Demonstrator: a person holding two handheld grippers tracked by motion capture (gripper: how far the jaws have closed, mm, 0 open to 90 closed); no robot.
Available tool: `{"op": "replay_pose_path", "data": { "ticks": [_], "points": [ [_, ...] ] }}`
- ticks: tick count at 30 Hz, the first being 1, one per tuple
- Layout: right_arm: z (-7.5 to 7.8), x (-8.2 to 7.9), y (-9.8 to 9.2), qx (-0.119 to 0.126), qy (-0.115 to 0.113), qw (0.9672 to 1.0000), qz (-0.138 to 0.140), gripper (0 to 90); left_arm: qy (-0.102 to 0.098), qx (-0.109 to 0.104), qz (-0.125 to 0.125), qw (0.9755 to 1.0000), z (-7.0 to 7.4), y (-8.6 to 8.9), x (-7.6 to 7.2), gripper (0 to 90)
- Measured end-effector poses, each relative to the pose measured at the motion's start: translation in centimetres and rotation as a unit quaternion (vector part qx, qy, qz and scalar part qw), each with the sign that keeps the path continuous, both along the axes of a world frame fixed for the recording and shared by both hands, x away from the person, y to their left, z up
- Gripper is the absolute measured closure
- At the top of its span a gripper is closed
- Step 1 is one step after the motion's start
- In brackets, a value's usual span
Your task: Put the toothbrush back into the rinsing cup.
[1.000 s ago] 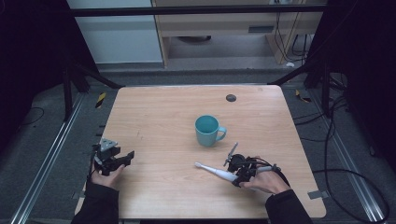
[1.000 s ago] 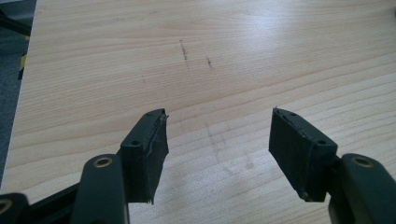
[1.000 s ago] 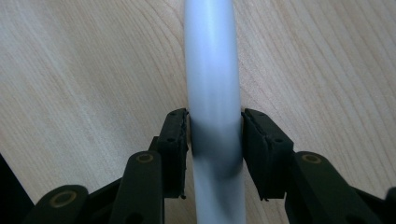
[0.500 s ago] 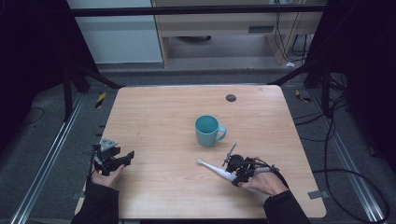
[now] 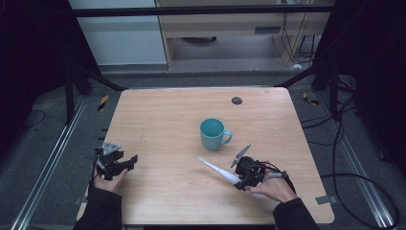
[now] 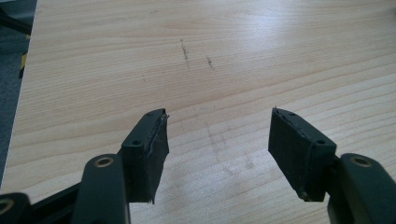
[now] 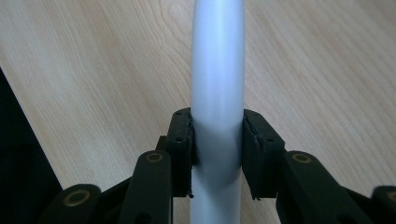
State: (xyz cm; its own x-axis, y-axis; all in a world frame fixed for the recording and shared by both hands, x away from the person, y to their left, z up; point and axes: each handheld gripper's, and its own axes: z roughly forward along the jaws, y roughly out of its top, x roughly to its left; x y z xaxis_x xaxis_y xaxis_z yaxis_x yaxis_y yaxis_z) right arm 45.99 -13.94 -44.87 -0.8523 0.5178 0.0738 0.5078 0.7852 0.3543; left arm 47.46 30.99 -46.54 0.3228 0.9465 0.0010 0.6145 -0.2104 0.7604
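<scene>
The right gripper (image 5: 241, 178), lower right of centre in the high view, pinches a white electric toothbrush (image 5: 218, 169) by its thick handle; its jaws press both sides of the barrel (image 7: 218, 93). The brush's long axis slants up-left, its thin head end free over the table (image 5: 163, 115). The teal mug (image 5: 212, 133) stands just above that tip (upper right of it), far nearer this hand. The left gripper (image 5: 125, 163), lower left, sits spread and empty.
</scene>
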Motion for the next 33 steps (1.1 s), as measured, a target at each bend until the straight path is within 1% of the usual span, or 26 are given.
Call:
{"op": "replay_pose_path", "data": {
  "ticks": [1, 4, 8, 10, 12, 15, 19, 20, 21, 23, 24, 25, 27, 28, 29, 30, 31, 32, 33],
  "points": [
    [0.1, 0.0, 0.0, 0.005, 0.000, 1.0000, -0.002, 66.3, 0.000, 0.000, 0.000, 1.0000, 0.0, 0.0, 0.0, 37.0],
    [0.6, 0.0, -0.1, 0.025, -0.015, 0.9995, -0.009, 66.4, 0.000, -0.001, 0.000, 1.0000, 0.0, 0.1, 0.0, 37.0],
    [1.0, 0.0, -0.2, 0.050, -0.024, 0.9983, -0.015, 66.4, 0.000, 0.000, 0.000, 1.0000, 0.0, 0.0, 0.0, 37.0],
    [1.4, 0.0, -0.3, 0.066, -0.034, 0.9970, -0.022, 66.4, -0.001, -0.001, 0.001, 1.0000, 0.0, 0.0, 0.0, 37.0],
    [1.8, 0.0, -0.4, 0.083, -0.036, 0.9955, -0.028, 66.3, -0.001, -0.001, 0.000, 1.0000, -0.1, 0.0, 0.0, 37.1],
    [2.3, 0.0, -0.3, 0.095, -0.040, 0.9943, -0.028, 66.4, -0.001, -0.001, 0.000, 1.0000, -0.1, 0.0, 0.0, 37.1],
    [3.1, 0.0, 0.3, 0.104, -0.055, 0.9927, -0.026, 66.4, 0.000, -0.001, 0.001, 1.0000, -0.1, 0.1, 0.0, 37.2],
    [3.4, 0.1, 0.5, 0.109, -0.055, 0.9921, -0.030, 66.4, 0.000, -0.001, 0.001, 1.0000, -0.1, 0.1, 0.0, 37.2],
    [3.6, 0.2, 0.7, 0.114, -0.061, 0.9912, -0.030, 66.3, -0.001, -0.001, 0.002, 1.0000, -0.1, 0.1, 0.0, 37.2],
    [4.1, 0.4, 1.0, 0.128, -0.072, 0.9886, -0.034, 66.4, 0.000, -0.001, 0.001, 1.0000, -0.1, 0.1, 0.0, 37.3],
    [4.5, 0.5, 1.2, 0.136, -0.082, 0.9865, -0.039, 66.4, 0.000, -0.001, 0.001, 1.0000, -0.1, 0.0, 0.0, 37.2],
    [4.7, 0.6, 1.3, 0.141, -0.089, 0.9851, -0.042, 66.3, -0.001, -0.002, 0.001, 1.0000, -0.1, 0.1, 0.0, 37.2],
    [5.2, 0.7, 1.5, 0.156, -0.104, 0.9807, -0.055, 66.4, -0.001, -0.002, 0.001, 1.0000, -0.1, 0.1, 0.0, 37.3],
    [5.4, 0.9, 1.6, 0.170, -0.114, 0.9767, -0.066, 66.3, -0.001, -0.002, 0.001, 1.0000, -0.1, 0.1, 0.0, 37.3],
    [5.6, 1.0, 1.5, 0.177, -0.117, 0.9747, -0.071, 66.3, -0.001, -0.002, 0.002, 1.0000, -0.1, 0.1, 0.0, 37.2],
    [5.8, 1.2, 1.5, 0.191, -0.124, 0.9703, -0.082, 66.3, -0.001, -0.002, 0.001, 1.0000, -0.1, 0.1, 0.0, 37.3],
    [5.9, 1.4, 1.5, 0.198, -0.126, 0.9682, -0.087, 66.4, -0.001, -0.002, 0.001, 1.0000, -0.1, 0.1, 0.0, 37.3],
    [6.1, 1.6, 1.5, 0.211, -0.130, 0.9641, -0.096, 66.3, 0.000, -0.003, 0.001, 1.0000, -0.1, 0.1, 0.0, 37.3],
    [6.2, 1.7, 1.4, 0.217, -0.134, 0.9619, -0.099, 66.3, -0.001, -0.003, 0.001, 1.0000, -0.1, 0.1, 0.0, 37.3]
  ]
}}
